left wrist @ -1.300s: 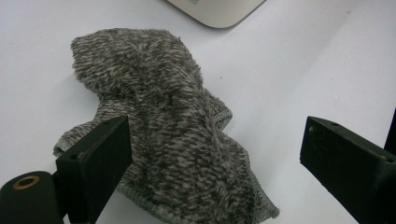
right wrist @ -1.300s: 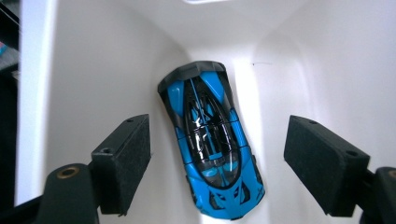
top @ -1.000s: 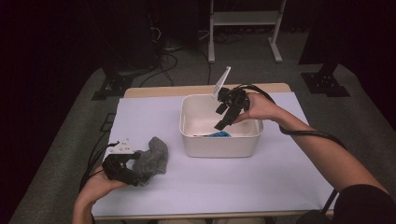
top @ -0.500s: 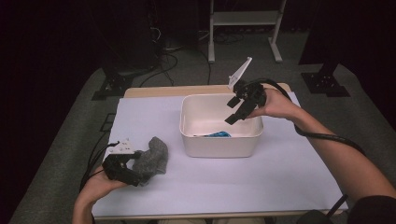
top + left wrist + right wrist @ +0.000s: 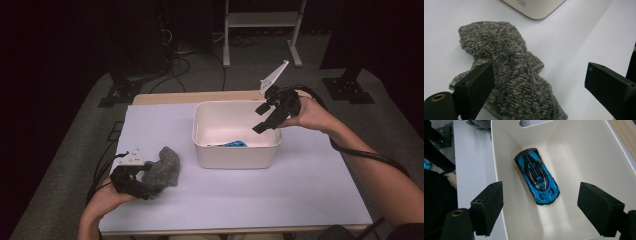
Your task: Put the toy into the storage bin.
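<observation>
A blue toy car (image 5: 537, 176) lies on the floor of a white bin (image 5: 235, 155), its blue also peeking out (image 5: 234, 144) in the high view. My right gripper (image 5: 265, 119) hovers open above the bin's right rim, jaws wide and empty; in the right gripper view (image 5: 540, 212) it looks down on the car. A grey fuzzy cloth (image 5: 164, 168) lies on the table at the near left. My left gripper (image 5: 141, 186) rests open beside it; in the left gripper view (image 5: 539, 86) the cloth (image 5: 509, 72) lies between the jaws, overlapping the left jaw.
The white-covered table (image 5: 310, 185) has free surface right of and in front of the bin (image 5: 506, 202). Cables trail from both grippers. A white stand (image 5: 260, 20) and dark equipment stand on the floor behind the table.
My right gripper has drawn up and to the right, from over the bin's middle to above its right rim. The left gripper and the cloth have stayed put.
</observation>
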`<state>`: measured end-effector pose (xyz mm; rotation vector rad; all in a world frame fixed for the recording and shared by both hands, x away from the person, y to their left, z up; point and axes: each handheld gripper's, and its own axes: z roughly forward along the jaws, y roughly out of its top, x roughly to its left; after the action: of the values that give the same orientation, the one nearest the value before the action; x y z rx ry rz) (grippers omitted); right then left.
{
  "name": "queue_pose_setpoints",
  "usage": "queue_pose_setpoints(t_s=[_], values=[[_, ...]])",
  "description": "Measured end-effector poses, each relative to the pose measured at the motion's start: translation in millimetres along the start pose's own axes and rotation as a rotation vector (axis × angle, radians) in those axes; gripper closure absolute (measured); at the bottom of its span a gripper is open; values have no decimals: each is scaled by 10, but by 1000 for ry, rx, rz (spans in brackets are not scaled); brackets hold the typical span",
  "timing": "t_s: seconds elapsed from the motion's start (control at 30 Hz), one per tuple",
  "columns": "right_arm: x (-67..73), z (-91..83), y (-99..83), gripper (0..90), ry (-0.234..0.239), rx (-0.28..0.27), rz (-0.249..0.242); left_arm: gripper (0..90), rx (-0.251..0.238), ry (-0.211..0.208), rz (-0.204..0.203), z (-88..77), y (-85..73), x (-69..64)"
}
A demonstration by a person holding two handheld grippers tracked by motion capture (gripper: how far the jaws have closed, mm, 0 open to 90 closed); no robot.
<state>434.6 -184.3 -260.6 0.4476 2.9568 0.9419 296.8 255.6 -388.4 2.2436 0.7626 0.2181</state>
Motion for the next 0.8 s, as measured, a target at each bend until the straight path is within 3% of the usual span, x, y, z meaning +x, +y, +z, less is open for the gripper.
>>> queue_pose_setpoints(t_s=[0.5,0.8], values=[[37,-245,-352,191,-39,-27,61,82,6,-6,0,29,-5,0],[62,-407,-659,191,-65,-52,109,82,7,-8,9,53,12,-18]])
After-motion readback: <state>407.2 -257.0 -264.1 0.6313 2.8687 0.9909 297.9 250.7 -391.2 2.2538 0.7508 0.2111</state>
